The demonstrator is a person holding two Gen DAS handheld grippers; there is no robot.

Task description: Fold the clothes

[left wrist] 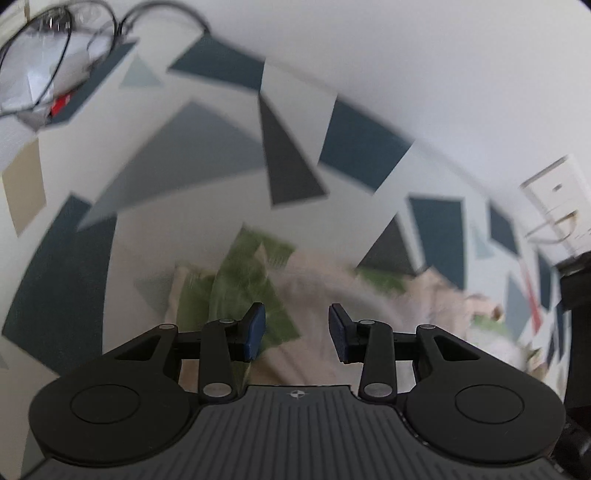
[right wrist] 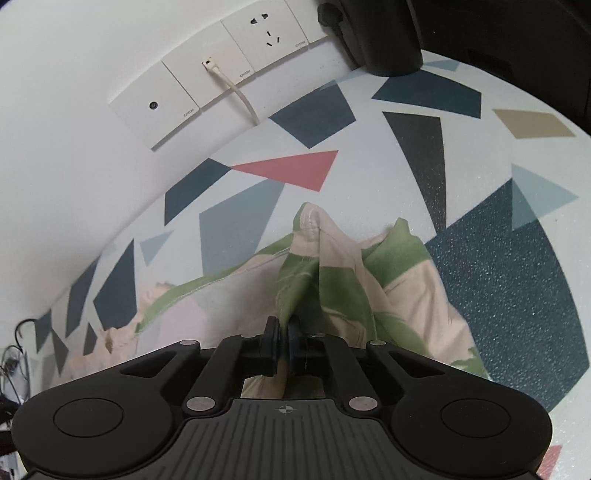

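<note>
Left wrist view
- left gripper [left wrist: 297,332]: jaws wide apart, nothing between them; black linkage arms, blue ribbed pads [left wrist: 255,332]
- garment [left wrist: 258,288]: soft cream fabric with green leaf print, crumpled, blurred; lies just ahead of and below the open jaws; contact with the pads cannot be told
- tablecloth [left wrist: 192,147]: smooth off-white sheet, flat angular patches in dark teal, grey-blue, charcoal, tan; covers the surface under the garment
- cables [left wrist: 55,55]: thin dark loops at top left, over a pale blurred object
- wall [left wrist: 406,55]: plain white, matte, behind the far table edge
- wall plates [left wrist: 554,192]: white, at right edge, blurred

Right wrist view
- right gripper [right wrist: 282,345]: jaws nearly closed, pinching a fold of the garment [right wrist: 332,280] between the blue pads
- garment shape: fabric rises from the pinch into a peaked ridge; stitched cream hem [right wrist: 310,221] at the top of the ridge; rest spreads left and right on the tablecloth [right wrist: 498,295]
- garment texture: woven, soft, green brush-like leaves on cream
- tablecloth detail: speckled dark teal patch to the right, one coral-red triangle [right wrist: 291,168] beyond the garment
- wall plates [right wrist: 207,81]: three white square plates in a row; the right one a power socket, a beige cord [right wrist: 240,96] plugged into the middle one
- dark object [right wrist: 384,33]: black, rounded, standing at the far table edge, top right
</note>
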